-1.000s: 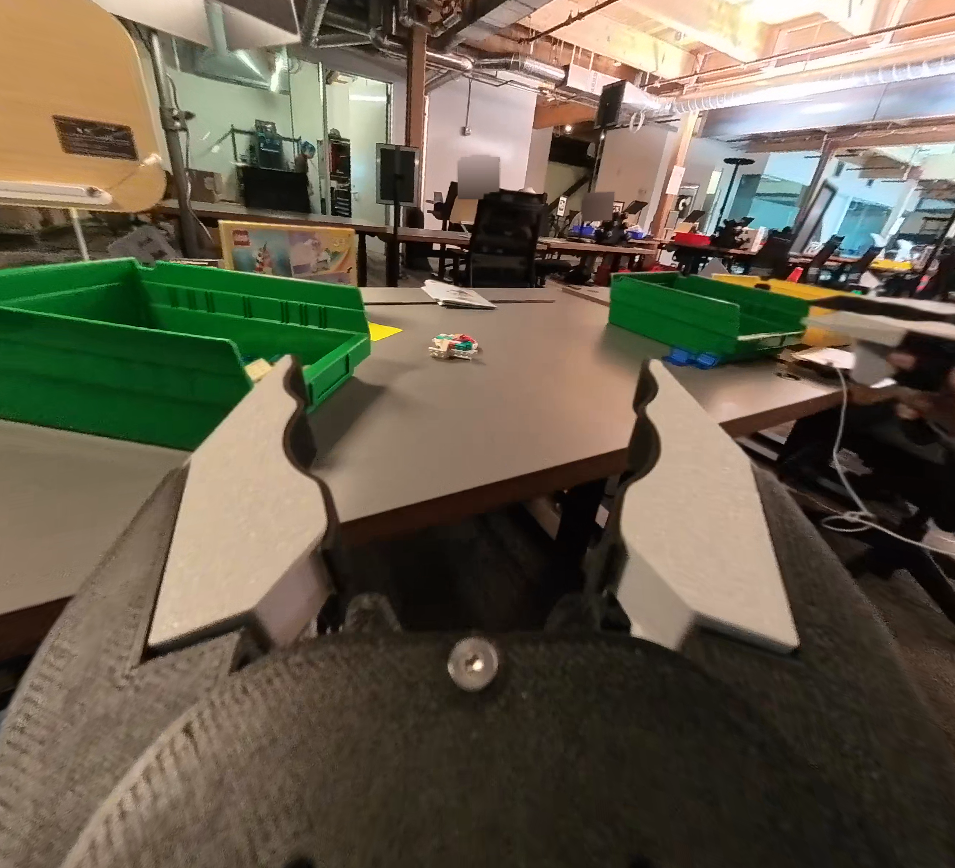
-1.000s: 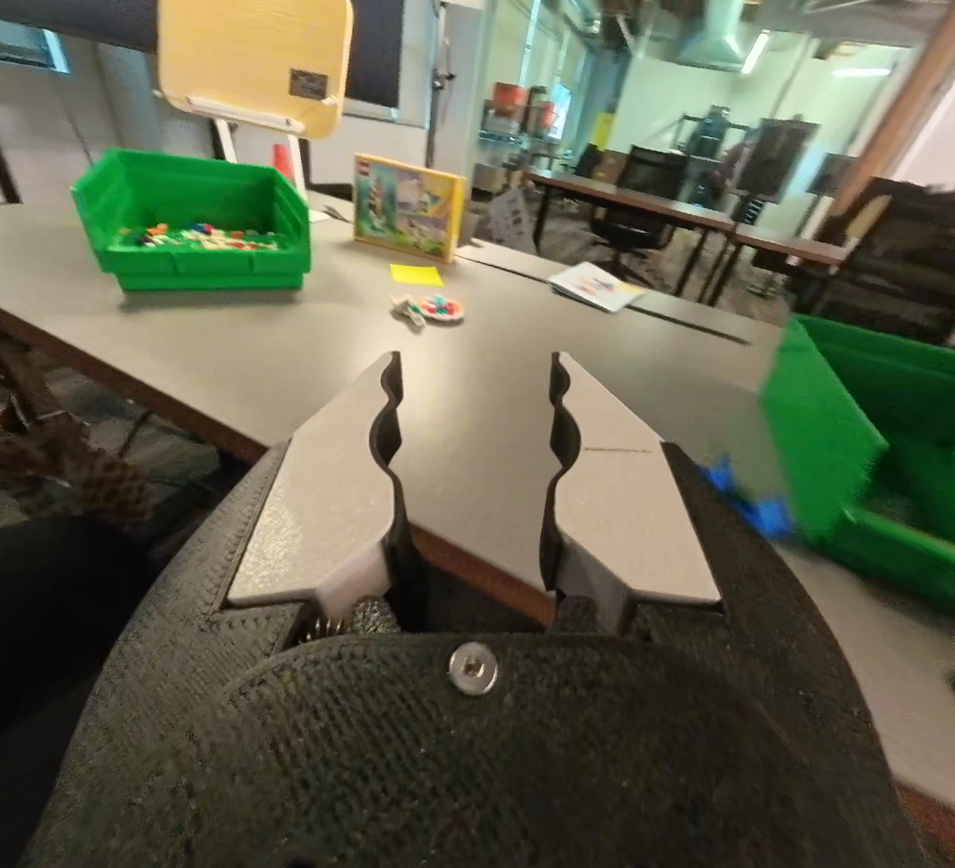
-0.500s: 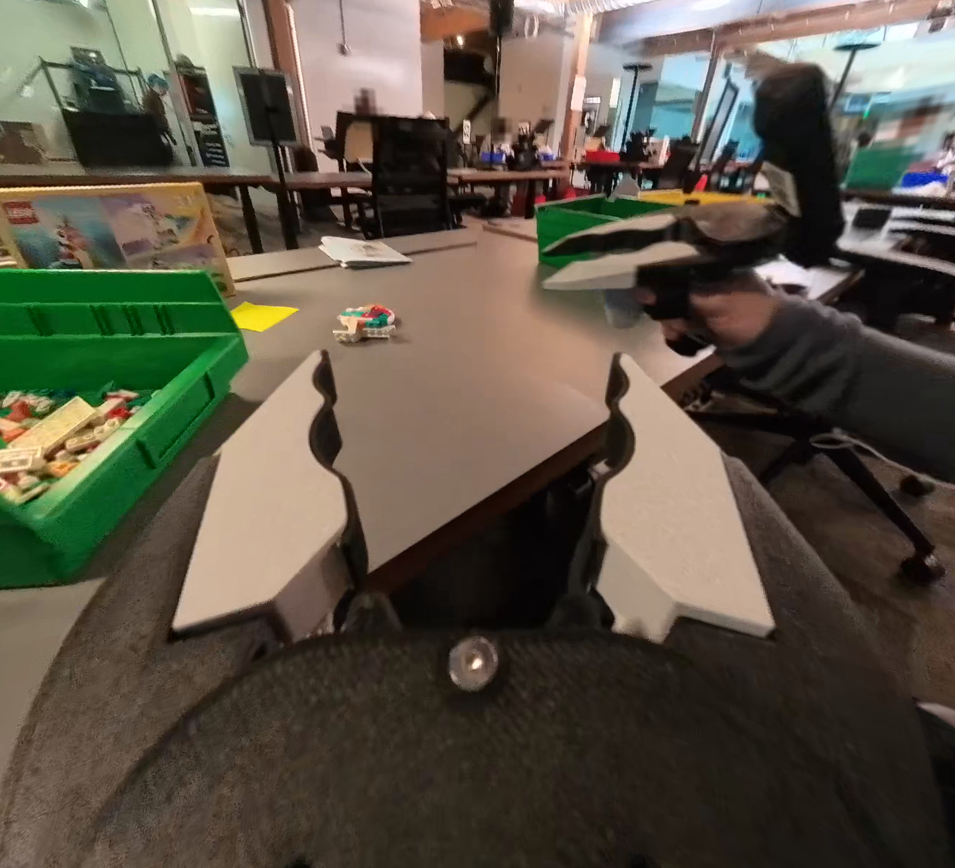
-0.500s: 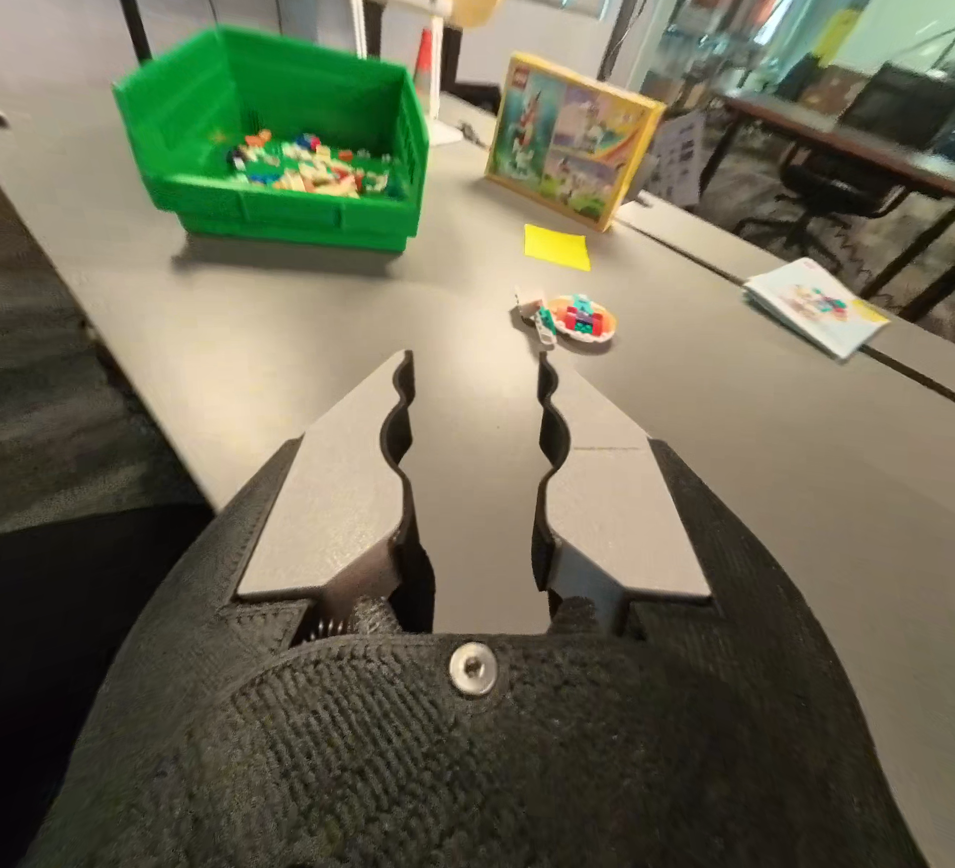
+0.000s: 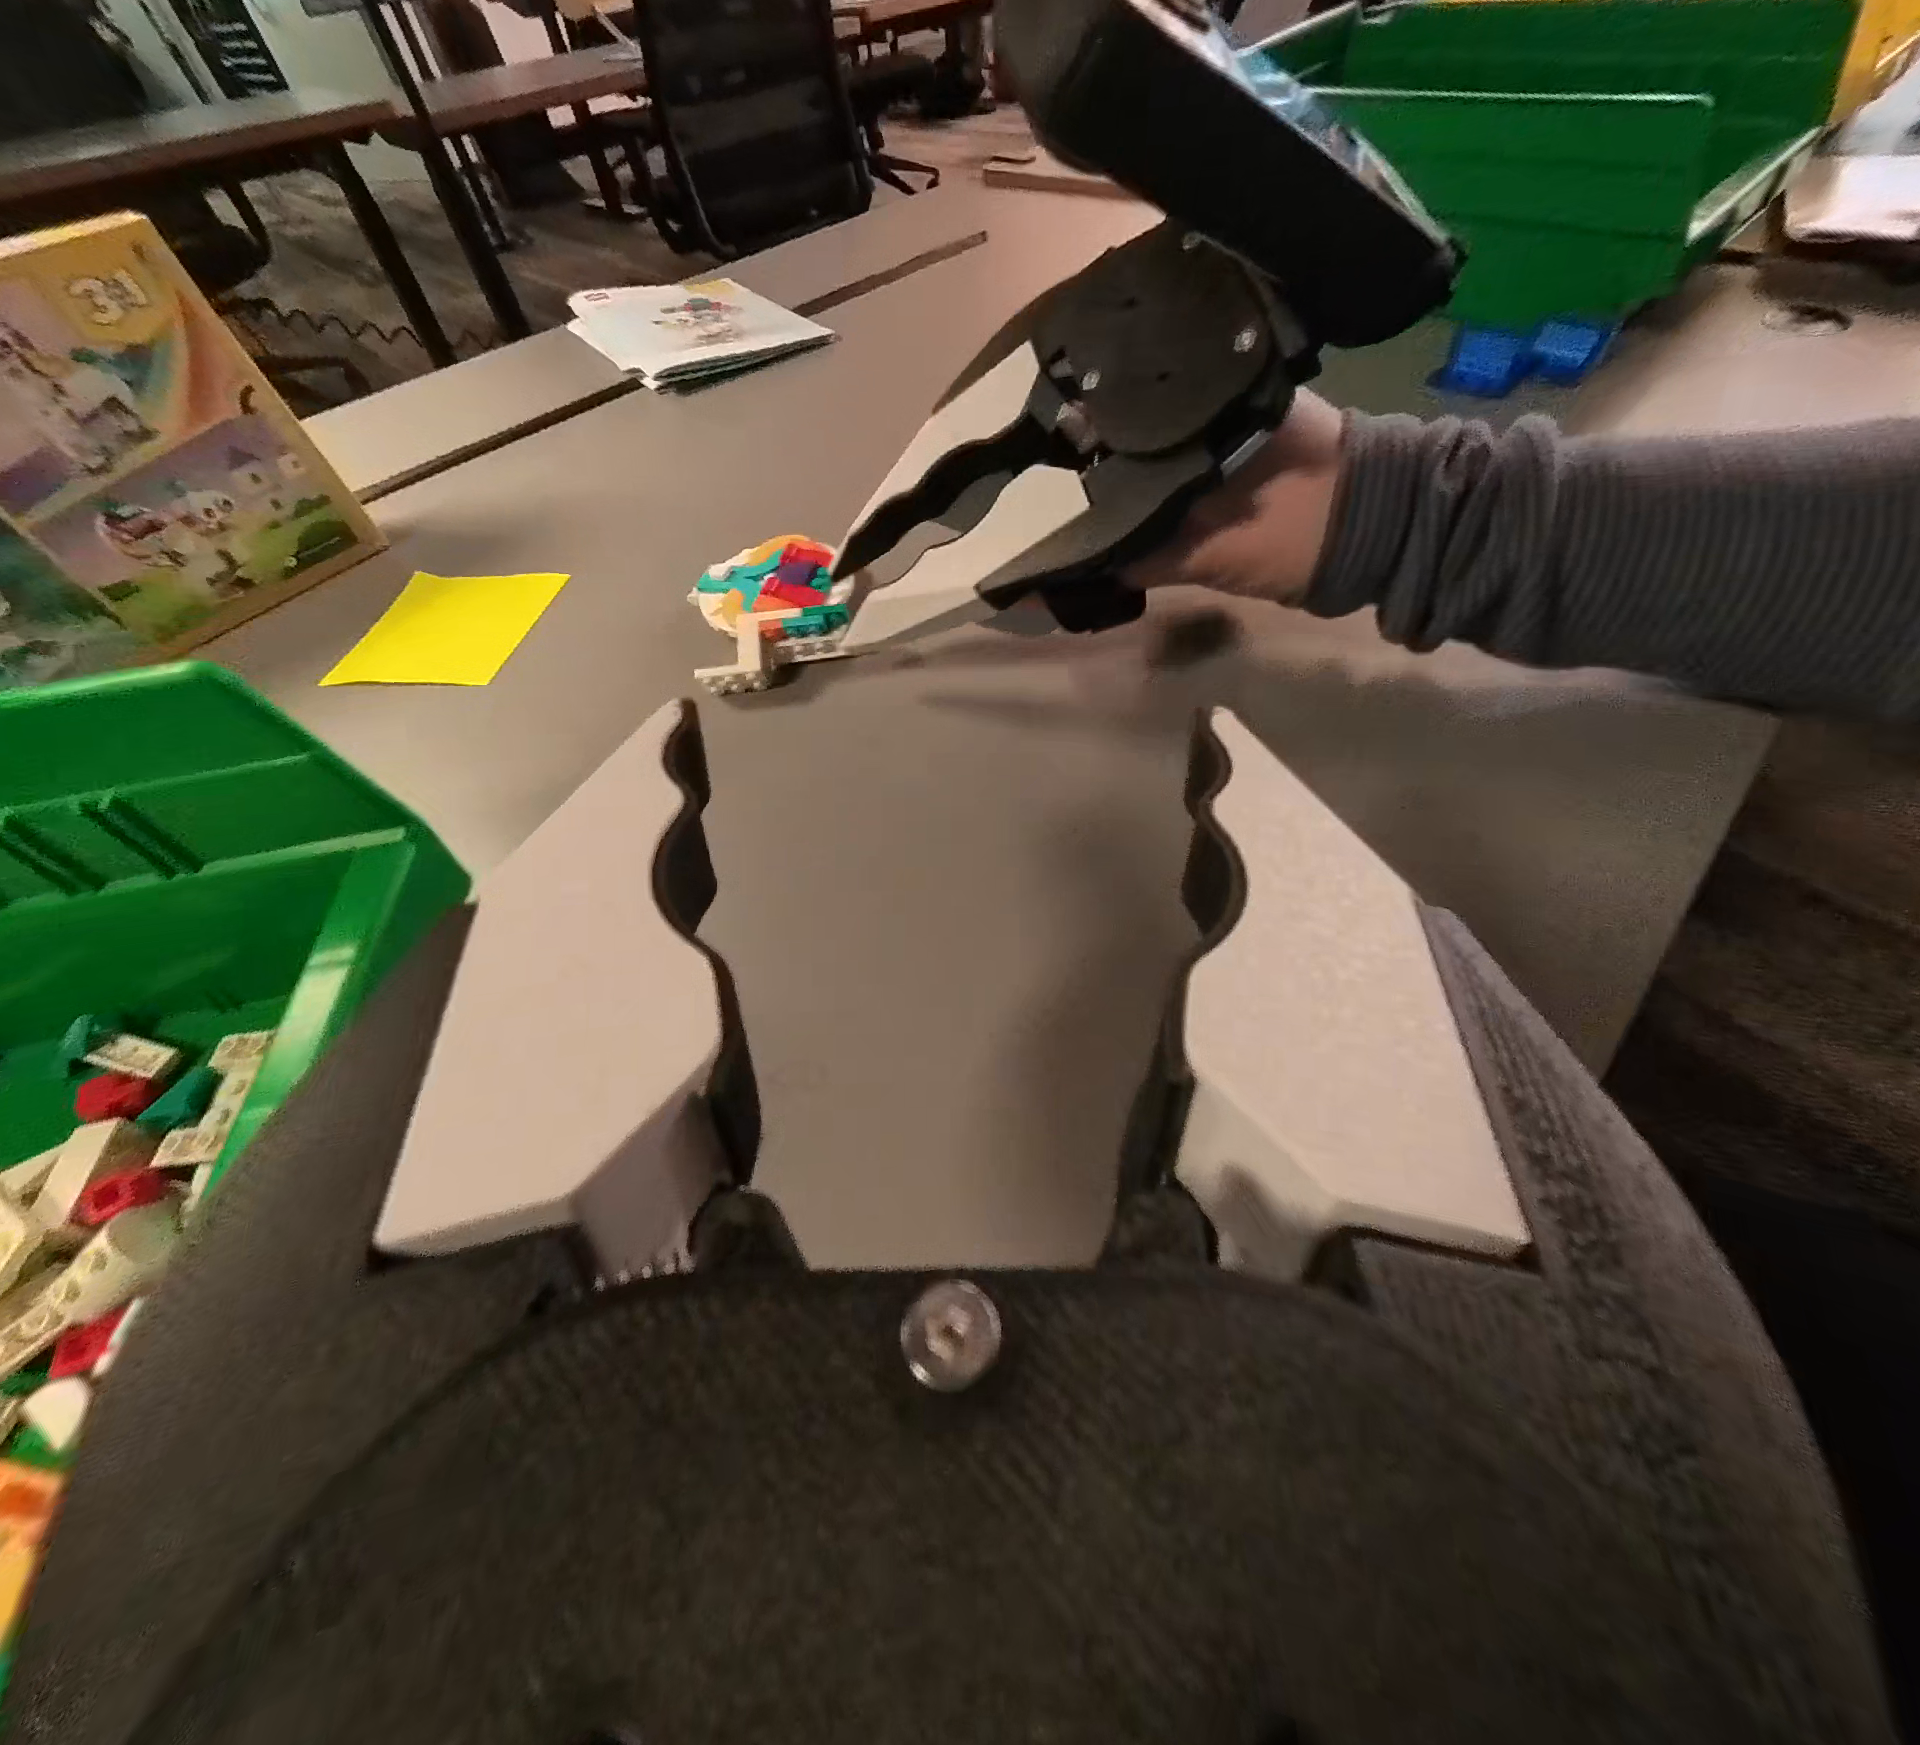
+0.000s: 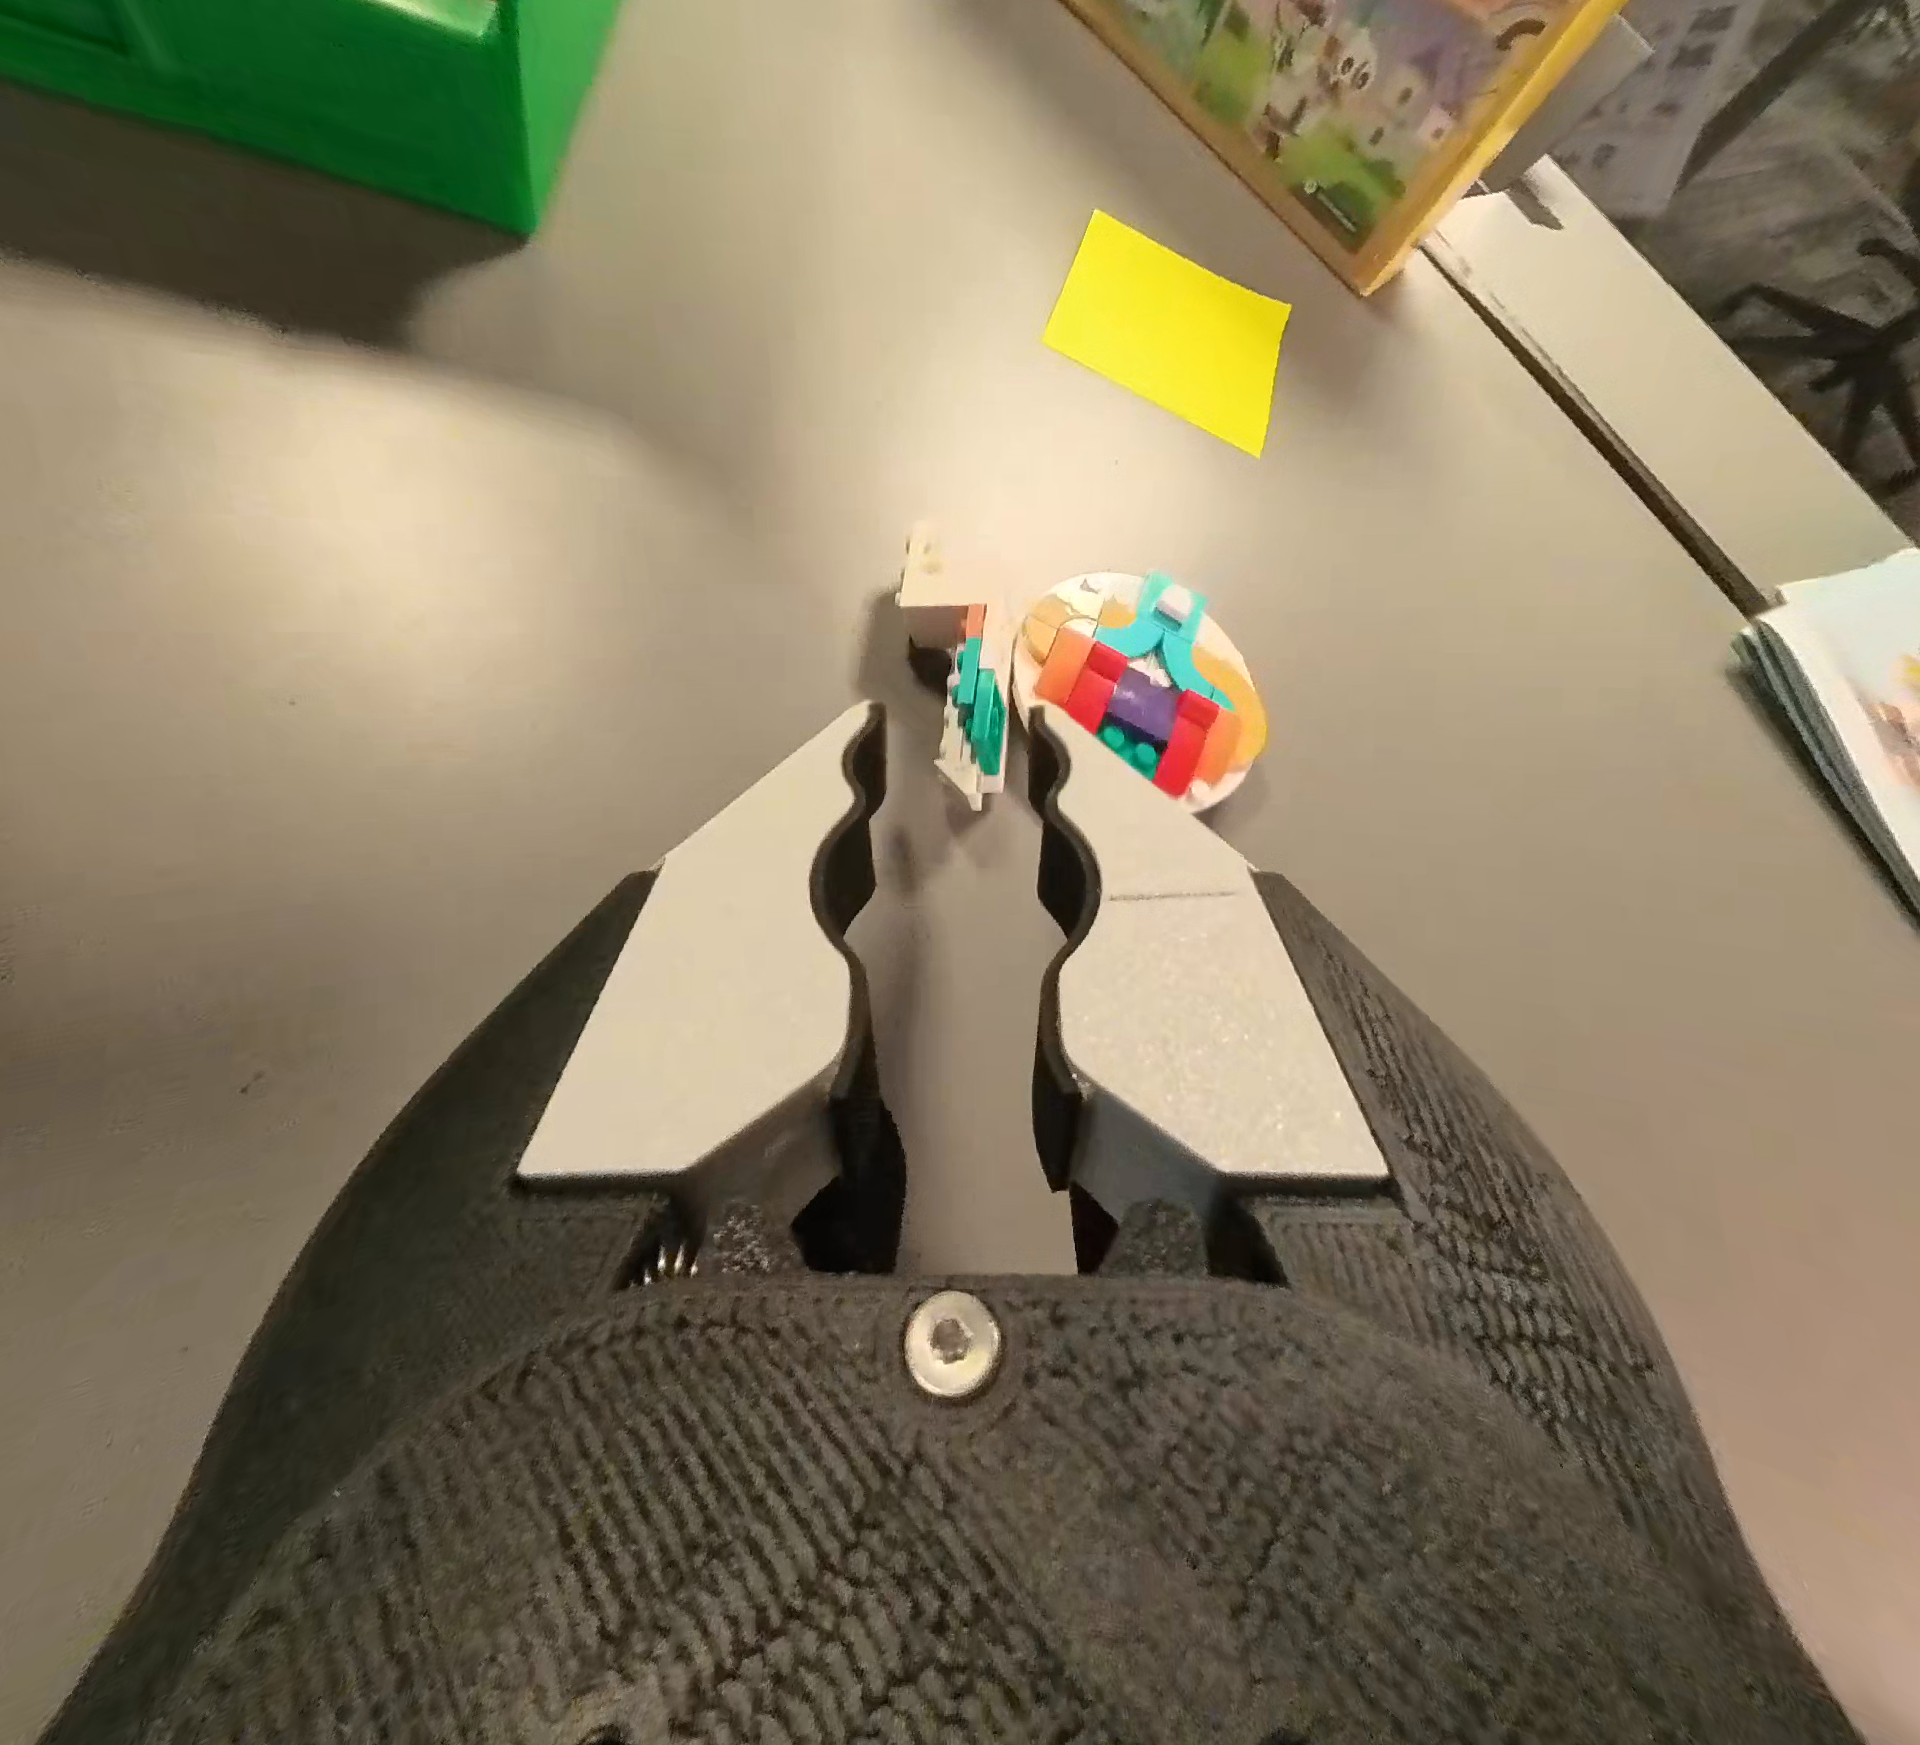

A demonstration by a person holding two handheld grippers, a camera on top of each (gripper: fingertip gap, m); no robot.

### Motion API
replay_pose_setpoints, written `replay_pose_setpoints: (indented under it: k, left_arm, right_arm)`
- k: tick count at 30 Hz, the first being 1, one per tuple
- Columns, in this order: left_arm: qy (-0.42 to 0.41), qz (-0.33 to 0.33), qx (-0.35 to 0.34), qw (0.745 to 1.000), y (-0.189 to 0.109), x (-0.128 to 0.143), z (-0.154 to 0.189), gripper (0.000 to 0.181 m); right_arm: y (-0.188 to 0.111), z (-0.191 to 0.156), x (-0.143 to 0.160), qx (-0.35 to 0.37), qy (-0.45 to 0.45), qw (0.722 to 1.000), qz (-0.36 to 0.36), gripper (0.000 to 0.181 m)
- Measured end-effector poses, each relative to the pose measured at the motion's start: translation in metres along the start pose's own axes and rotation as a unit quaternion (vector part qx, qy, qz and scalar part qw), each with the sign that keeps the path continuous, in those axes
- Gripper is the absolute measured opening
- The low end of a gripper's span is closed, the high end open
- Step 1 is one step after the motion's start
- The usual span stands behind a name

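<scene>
**Right gripper at small brick piece, left gripper hanging back**

Grey counter (image 6: 312, 656) carries everything. Far right in the left wrist view, a second green bin (image 5: 1538, 168), tipped, blue bricks (image 5: 1517, 350) beside it. Near left, green bin (image 5: 208, 916) full of loose bricks, probably the parts supply, kept within reach. Toy box (image 6: 1382, 22) stands upright at the far side, picture facing in, likely as reference. Instruction booklet (image 5: 696, 329) lies flat, far of centre. Yellow sticky note (image 6: 1169, 345) lies flat between box and build.

Left gripper (image 5: 945, 739): fingers wide apart, empty, above bare counter near the front edge, nearest to the green bin on its left; well apart from the build.

Right gripper (image 6: 956, 729): held by a hand (image 5: 1247, 511) in a grey sleeve, angled down to the counter. Fingers apart with a narrow gap, nothing clamped. Tips sit at the near end of a small white-and-teal brick piece (image 6: 971, 719), which lies in line with the gap; contact cannot be told. Right finger's tip is just beside or over the edge of the round brick build (image 6: 1143, 687), a white disc with red, orange, purple and teal bricks. The two brick things lie side by side mid-counter, nearly touching.
</scene>
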State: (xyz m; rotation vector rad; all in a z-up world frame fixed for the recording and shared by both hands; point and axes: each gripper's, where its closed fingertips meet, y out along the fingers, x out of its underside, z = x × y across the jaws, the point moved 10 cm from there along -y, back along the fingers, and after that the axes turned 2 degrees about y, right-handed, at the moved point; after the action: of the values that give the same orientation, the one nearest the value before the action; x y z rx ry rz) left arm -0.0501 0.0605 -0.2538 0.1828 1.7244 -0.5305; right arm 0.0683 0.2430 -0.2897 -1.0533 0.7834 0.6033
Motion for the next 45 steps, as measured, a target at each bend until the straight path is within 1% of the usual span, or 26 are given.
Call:
replay_pose_setpoints:
  k: [3, 5, 7, 9, 12, 15, 18, 20, 22, 24, 28, 31, 33, 36, 37, 38, 41, 45]
  left_arm:
    - [-0.006, 0.011, 0.006, 1.0, 0.004, -0.002, -0.005, 0.091]
    - [0.001, 0.03, 0.006, 1.0, -0.004, -0.005, -0.002, 0.091]
    - [0.013, 0.051, -0.009, 0.999, -0.021, -0.008, 0.002, 0.091]
    - [0.025, 0.069, -0.035, 0.997, -0.044, -0.01, 0.008, 0.091]
    - [0.034, 0.088, -0.074, 0.993, -0.082, -0.015, 0.015, 0.091]
    - [0.021, 0.105, -0.103, 0.989, -0.114, -0.019, 0.018, 0.092]
    - [0.004, 0.126, -0.114, 0.985, -0.132, -0.019, 0.018, 0.092]
    - [-0.01, 0.132, -0.114, 0.985, -0.132, -0.018, 0.016, 0.091]
    - [-0.029, 0.129, -0.088, 0.987, -0.121, -0.016, 0.016, 0.089]
    - [-0.038, 0.117, -0.056, 0.991, -0.101, -0.014, 0.016, 0.086]
    - [-0.005, 0.074, -0.013, 0.997, -0.045, -0.014, 0.015, 0.076]
    - [0.03, 0.016, 0.002, 0.999, 0.003, -0.012, 0.003, 0.067]
    - [0.037, -0.017, 0.019, 0.999, 0.032, -0.009, -0.008, 0.063]
    - [0.048, -0.046, 0.029, 0.997, 0.063, -0.005, -0.025, 0.061]
    - [0.053, -0.051, 0.028, 0.997, 0.07, -0.005, -0.03, 0.061]
    - [0.057, -0.053, 0.029, 0.997, 0.076, -0.005, -0.034, 0.061]
    - [0.06, -0.06, 0.034, 0.996, 0.09, -0.006, -0.043, 0.061]
    - [0.05, -0.066, 0.054, 0.995, 0.101, -0.011, -0.05, 0.061]
  right_arm:
    - [0.002, 0.001, 0.002, 0.002, 0.002, 1.0, 0.006, 0.026]
    - [-0.006, 0.0, -0.002, 0.007, -0.003, 1.0, 0.023, 0.025]
    - [-0.02, -0.004, -0.012, 0.004, -0.014, 0.999, 0.049, 0.026]
    - [-0.036, -0.009, -0.024, 0.0, -0.036, 0.997, 0.067, 0.028]
    - [-0.06, -0.021, -0.038, -0.005, -0.062, 0.995, 0.082, 0.028]
    - [-0.081, -0.036, -0.048, -0.016, -0.072, 0.993, 0.09, 0.028]
    - [-0.093, -0.042, -0.049, 0.006, -0.086, 0.993, 0.076, 0.028]
    - [-0.093, -0.039, -0.043, 0.025, -0.087, 0.994, 0.061, 0.028]
    - [-0.088, -0.032, -0.034, 0.028, -0.069, 0.996, 0.046, 0.024]
    - [-0.076, -0.023, -0.024, 0.025, -0.055, 0.998, 0.027, 0.021]
    - [-0.039, -0.007, -0.008, 0.007, -0.048, 0.999, -0.012, 0.021]
    - [-0.013, 0.002, -0.002, -0.009, -0.045, 0.999, -0.009, 0.024]
    - [0.002, 0.007, 0.0, -0.036, -0.043, 0.998, -0.012, 0.024]
    - [0.019, 0.013, 0.003, -0.053, -0.046, 0.997, -0.03, 0.022]
    - [0.022, 0.015, 0.004, -0.054, -0.047, 0.997, -0.035, 0.016]
    - [0.023, 0.017, 0.004, -0.057, -0.048, 0.996, -0.038, 0.01]
    - [0.015, 0.02, 0.0, -0.078, -0.053, 0.995, -0.04, 0.01]
    - [-0.021, 0.029, -0.01, -0.123, -0.015, 0.992, 0.032, 0.01]
